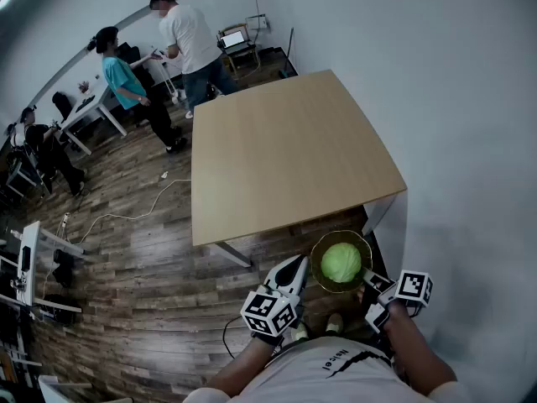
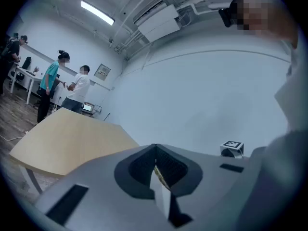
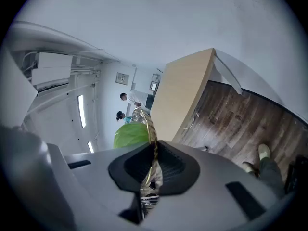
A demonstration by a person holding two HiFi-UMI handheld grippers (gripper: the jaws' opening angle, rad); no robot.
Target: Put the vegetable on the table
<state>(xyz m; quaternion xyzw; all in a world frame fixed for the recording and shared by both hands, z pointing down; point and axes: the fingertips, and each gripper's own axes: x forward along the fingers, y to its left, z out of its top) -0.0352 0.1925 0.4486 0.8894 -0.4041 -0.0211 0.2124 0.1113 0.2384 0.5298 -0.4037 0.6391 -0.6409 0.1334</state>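
Holding a gold bowl (image 1: 320,248) from opposite sides: left gripper (image 1: 305,269) pinching the left rim, right gripper (image 1: 370,279) pinching the right rim, both jaw pairs pressing on thin metal. Apparently gripping this way to share the load and keep the bowl level. Carrying the cabbage (image 1: 341,263) inside the bowl, in the air above the floor (image 1: 159,259), just short of the table (image 1: 285,149) at its near right corner. Judging placement as not yet done. Lying bare beyond, the tabletop; standing past its far left corner, two people (image 1: 159,57).
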